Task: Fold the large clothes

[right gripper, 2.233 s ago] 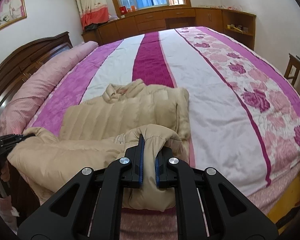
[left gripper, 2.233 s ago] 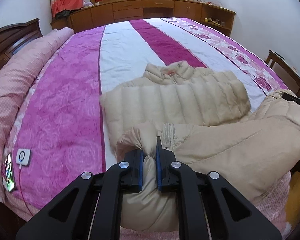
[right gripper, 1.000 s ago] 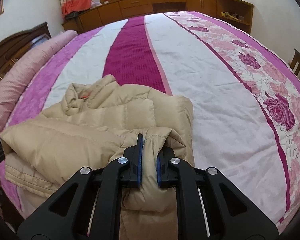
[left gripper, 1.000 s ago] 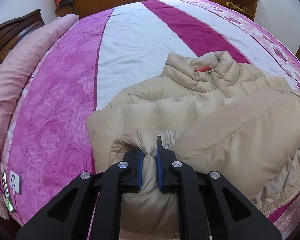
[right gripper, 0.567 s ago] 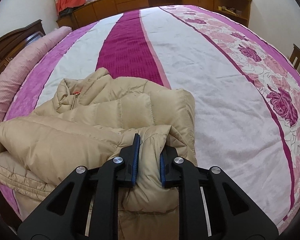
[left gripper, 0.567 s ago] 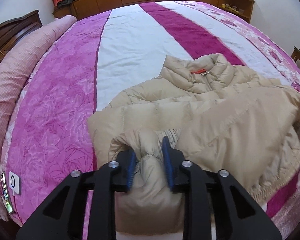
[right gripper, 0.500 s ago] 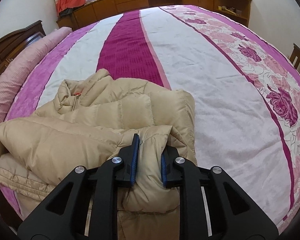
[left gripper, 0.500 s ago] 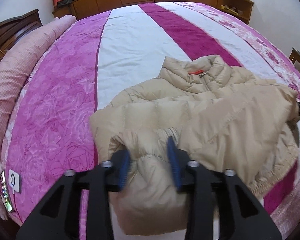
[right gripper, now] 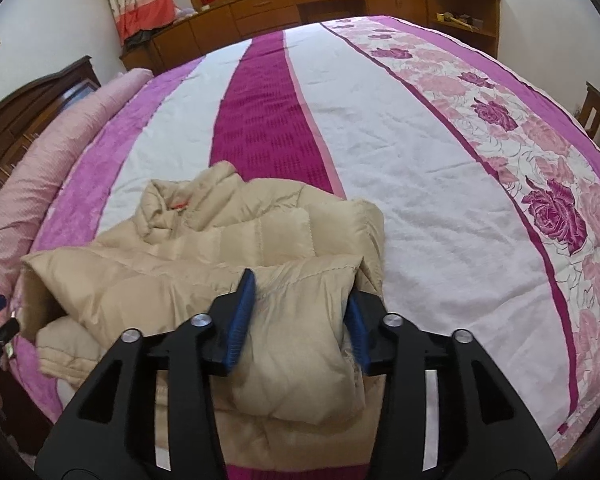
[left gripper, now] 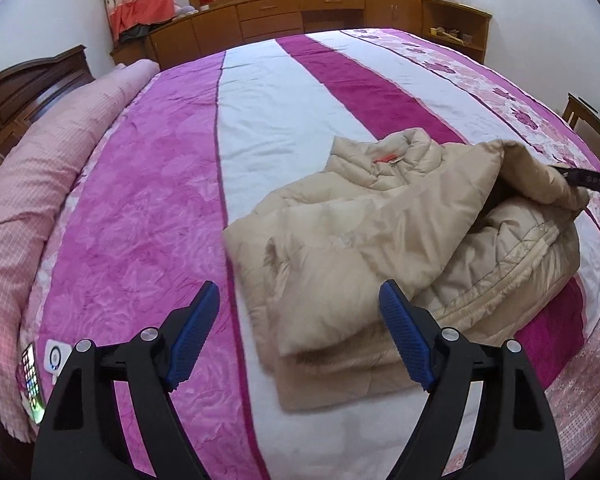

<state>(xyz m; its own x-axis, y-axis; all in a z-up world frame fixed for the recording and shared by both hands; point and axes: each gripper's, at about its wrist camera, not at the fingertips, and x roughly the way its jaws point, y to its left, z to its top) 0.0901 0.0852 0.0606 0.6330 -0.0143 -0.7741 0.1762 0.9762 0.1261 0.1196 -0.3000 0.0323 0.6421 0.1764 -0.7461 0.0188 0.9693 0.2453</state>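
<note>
The left gripper [left gripper: 299, 334] hovered low over the bed [left gripper: 260, 128], its blue pads spread wide and holding nothing. The right gripper [right gripper: 300, 316] stood parted too, a puffed fold of the beige down jacket [left gripper: 380, 232] bulging between its pads [right gripper: 242, 316]. The jacket lay folded at the bed's near edge, collar toward twelve o'clock. At eight o'clock a phone [left gripper: 31, 380] was partly cut off.

Right gripper [right gripper: 298, 302] fingertips partly buried behind a puffed fold of the beige jacket [right gripper: 260, 264]; contact perhaps, hard to tell. Jacket's lower layers covered by its own fold. Phone [left gripper: 31, 380] near the frame edge too small to read.
</note>
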